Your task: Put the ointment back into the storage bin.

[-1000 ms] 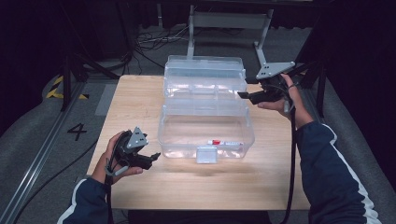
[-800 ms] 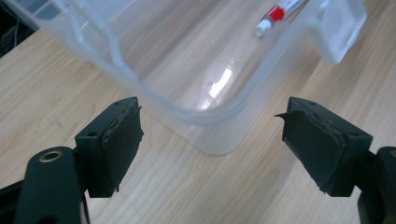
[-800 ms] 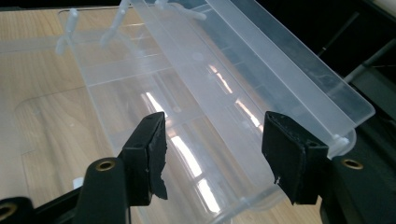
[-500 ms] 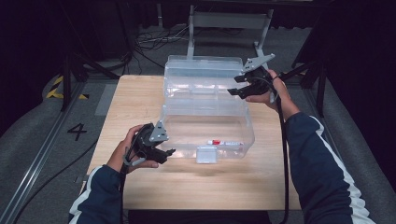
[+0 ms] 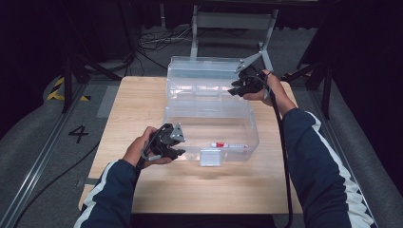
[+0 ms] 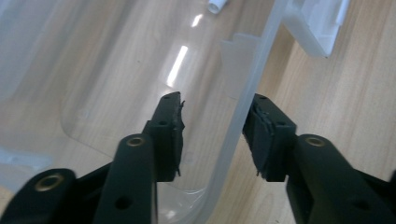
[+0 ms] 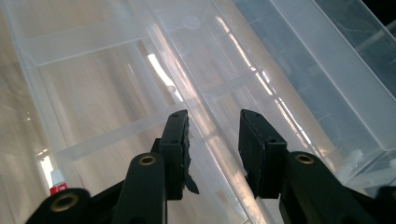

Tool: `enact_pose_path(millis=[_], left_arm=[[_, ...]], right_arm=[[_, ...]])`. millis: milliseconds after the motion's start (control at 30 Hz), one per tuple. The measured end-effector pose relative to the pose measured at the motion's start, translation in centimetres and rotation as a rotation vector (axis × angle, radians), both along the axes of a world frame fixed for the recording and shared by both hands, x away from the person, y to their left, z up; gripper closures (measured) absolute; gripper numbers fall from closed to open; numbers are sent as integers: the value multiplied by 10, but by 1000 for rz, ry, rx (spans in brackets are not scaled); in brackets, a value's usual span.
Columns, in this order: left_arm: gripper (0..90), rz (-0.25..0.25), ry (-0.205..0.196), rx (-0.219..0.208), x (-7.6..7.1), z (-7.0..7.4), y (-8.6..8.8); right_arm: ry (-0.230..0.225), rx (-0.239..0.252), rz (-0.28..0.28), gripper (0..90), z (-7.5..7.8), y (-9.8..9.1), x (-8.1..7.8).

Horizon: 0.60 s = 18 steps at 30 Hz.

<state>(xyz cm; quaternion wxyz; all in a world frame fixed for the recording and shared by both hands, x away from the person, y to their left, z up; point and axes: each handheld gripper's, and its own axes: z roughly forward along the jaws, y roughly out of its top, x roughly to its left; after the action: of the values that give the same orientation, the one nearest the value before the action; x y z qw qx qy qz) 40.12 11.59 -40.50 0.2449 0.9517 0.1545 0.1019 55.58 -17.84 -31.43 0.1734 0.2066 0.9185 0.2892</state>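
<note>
box: clear plastic box (image 5: 211, 128) sits mid tabletop (image 5: 142, 95), lid (image 5: 204, 78) flipped open & standing at the far side. White latch (image 5: 210, 157) on the near wall.
inside: a thin pen-like thing w/ a red bit (image 5: 228, 145) lies near the front wall. Can't tell what it is.
left tongs: left tongs (image 6: 212, 128) sit over the box's near-left wall (image 6: 243, 112), one jaw inside, one outside. Jaws have just been closing, wall is between them. Right pad looks on the wall, left pad has a gap, so not clenched yet, I think.
right tongs: right tongs (image 7: 212, 140) are at the far right (image 5: 237, 90), where box & lid meet. Jaws have just been closing too, w/ a clear ridge (image 7: 219, 140) between them. Both pads look a bit off it, so no grip yet.
step now: prob. getting a hold on both sides of the box, to steady or move it.
do it well: squeeze slow, plastic is thin & slippy. Get the wall deep in the pads, not on the tips. Close both hands about the same time so the box doesn't twist.
watch out: lid may flop. Pen thing may roll if the box tips, so keep it flat.
</note>
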Motion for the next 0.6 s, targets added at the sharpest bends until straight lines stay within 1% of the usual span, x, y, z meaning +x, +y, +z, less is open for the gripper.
enact_pose_path(millis=[33,67,133,167,233,267,300,333,467,500,533,567,600], left_arm=[[631,-14,9,10,0,1,-2],[665,-16,14,15,0,1,-3],[699,-21,26,30,1,1,-7],[729,-29,35,43,1,0,-9],[764,-35,37,58,1,-3,-11],[759,-35,37,58,1,-3,-11],[759,-29,45,52,1,-5,-12],[756,-29,49,50,2,-5,-12],[754,-23,53,39,2,-5,-11],[753,-12,69,37,3,-5,-11],[751,-5,77,36,3,-5,-11],[750,-5,77,36,3,-5,-11],[750,-1,73,43,3,-5,-12]], right_arm=[[-5,-5,-2,671,0,1,0],[-10,-12,10,684,0,4,0],[-13,-27,26,700,1,6,1],[-12,-37,37,712,1,7,1],[-9,-68,56,730,3,9,2],[2,-92,69,741,5,11,4],[2,-92,69,741,5,11,4],[18,-112,81,752,7,12,6],[44,-147,112,782,10,17,10],[59,-161,125,794,11,18,12],[62,-170,135,802,12,19,13],[62,-170,135,802,12,19,13],[61,-179,148,809,12,19,13]])
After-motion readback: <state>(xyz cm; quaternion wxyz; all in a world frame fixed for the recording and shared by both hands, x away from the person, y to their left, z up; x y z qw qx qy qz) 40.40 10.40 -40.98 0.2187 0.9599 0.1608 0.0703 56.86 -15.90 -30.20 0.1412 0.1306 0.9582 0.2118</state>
